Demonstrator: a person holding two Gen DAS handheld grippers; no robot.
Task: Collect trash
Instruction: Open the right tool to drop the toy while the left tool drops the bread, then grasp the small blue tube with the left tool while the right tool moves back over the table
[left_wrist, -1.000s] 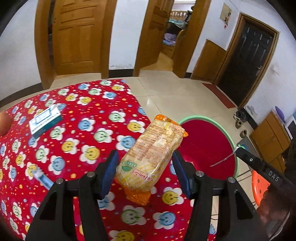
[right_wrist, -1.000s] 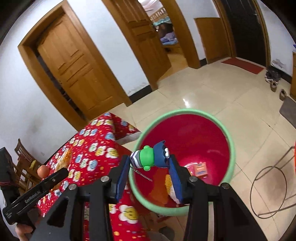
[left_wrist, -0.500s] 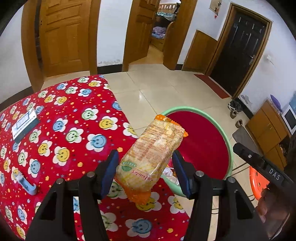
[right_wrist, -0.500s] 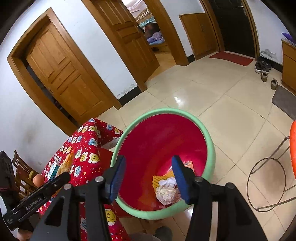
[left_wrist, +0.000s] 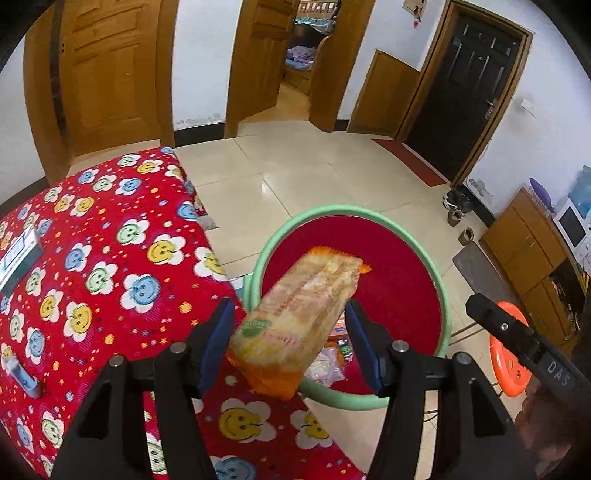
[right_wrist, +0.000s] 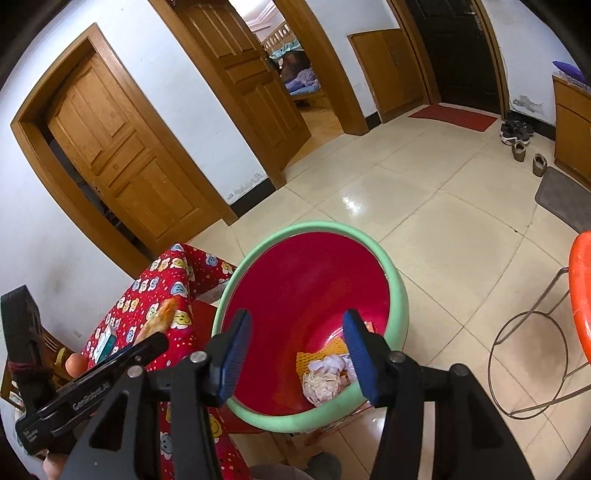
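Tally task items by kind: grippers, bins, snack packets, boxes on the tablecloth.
Grippers: 2 (left gripper, right gripper)
Bins: 1 (bin)
Snack packets: 1 (snack packet)
Boxes: 1 (box)
Total: 5
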